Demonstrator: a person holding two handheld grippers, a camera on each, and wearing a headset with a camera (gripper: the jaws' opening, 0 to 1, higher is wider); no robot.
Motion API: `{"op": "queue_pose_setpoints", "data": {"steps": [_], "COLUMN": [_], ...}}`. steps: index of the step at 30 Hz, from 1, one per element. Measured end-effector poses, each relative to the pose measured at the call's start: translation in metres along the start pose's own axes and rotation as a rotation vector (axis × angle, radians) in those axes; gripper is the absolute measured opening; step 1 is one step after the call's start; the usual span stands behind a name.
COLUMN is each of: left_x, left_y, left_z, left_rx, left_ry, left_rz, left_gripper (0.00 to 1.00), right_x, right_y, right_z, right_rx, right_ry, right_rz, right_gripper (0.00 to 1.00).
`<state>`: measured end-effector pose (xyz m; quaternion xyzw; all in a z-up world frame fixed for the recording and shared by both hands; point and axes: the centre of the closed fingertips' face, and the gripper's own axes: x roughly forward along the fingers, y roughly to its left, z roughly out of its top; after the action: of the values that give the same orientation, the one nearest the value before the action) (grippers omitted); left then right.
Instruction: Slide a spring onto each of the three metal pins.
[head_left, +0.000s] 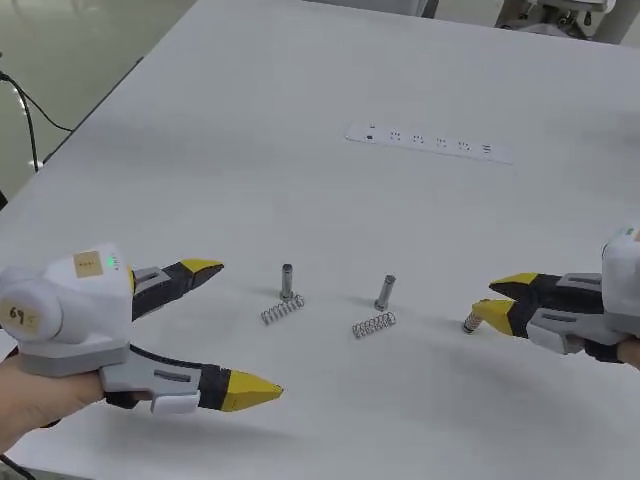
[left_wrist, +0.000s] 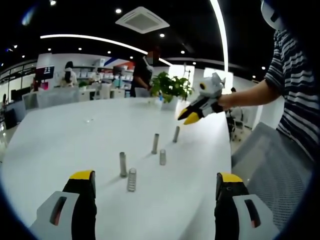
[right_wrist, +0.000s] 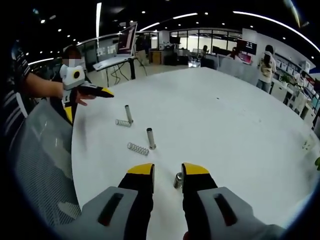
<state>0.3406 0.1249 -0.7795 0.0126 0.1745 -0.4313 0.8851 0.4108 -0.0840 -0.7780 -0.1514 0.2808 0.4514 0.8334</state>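
**Two springs loose, third pin unclear**

By my reading the job is barely begun. Two of the three pins stand bare and upright on the white table (head_left: 300, 120): the left pin (head_left: 287, 281) and the middle pin (head_left: 386, 292). Each has a spring lying flat just beside its foot, on the near side: the left spring (head_left: 282, 309) and the middle spring (head_left: 374, 324). Neither spring is on a pin.

The right pin (head_left: 472, 323) sits further right, just off the tips of my right gripper (head_left: 500, 298). It looks small and blurred, with a coppery tint (a spring round it, maybe), so I cannot tell whether that one is done. At least two pins are left to do.

My right jaws stand a little apart, with that pin just ahead of the gap and nothing pinched. My left gripper (head_left: 228, 328) hangs at the near left, jaws spread wide and empty, well apart from the left pin.

The pins are plain grey metal cylinders. The springs are thin, bright wire coils, close to a pin's length, and I judge they would roll easily. A power strip (head_left: 430, 142) lies on the far side of the table.
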Motion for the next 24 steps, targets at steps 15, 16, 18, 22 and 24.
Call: {"op": "queue_pose_setpoints", "data": {"steps": [15, 16, 18, 22, 24], "left_x": [-0.005, -0.006, -0.007, -0.009, -0.01], "left_y": [-0.001, -0.002, -0.002, -0.003, -0.003], "left_z": [0.0, 0.0, 0.0, -0.001, -0.001], "left_rx": [0.005, 0.003, 0.008, 0.004, 0.004], "left_ry": [-0.002, -0.002, 0.0, -0.001, -0.001], "left_rz": [0.002, 0.001, 0.002, 0.002, 0.004], "left_gripper": [0.98, 0.98, 0.97, 0.97, 0.97], "right_x": [-0.005, -0.005, -0.004, -0.002, 0.0], "right_y": [0.012, 0.013, 0.015, 0.018, 0.02], "right_z": [-0.001, -0.001, -0.001, 0.0, 0.001], "right_rx": [-0.022, -0.027, -0.036, -0.061, -0.077], "right_ry": [0.005, 0.008, 0.011, 0.023, 0.03], "right_rz": [0.012, 0.015, 0.019, 0.033, 0.039], "right_gripper": [0.19, 0.19, 0.19, 0.19, 0.19]}}
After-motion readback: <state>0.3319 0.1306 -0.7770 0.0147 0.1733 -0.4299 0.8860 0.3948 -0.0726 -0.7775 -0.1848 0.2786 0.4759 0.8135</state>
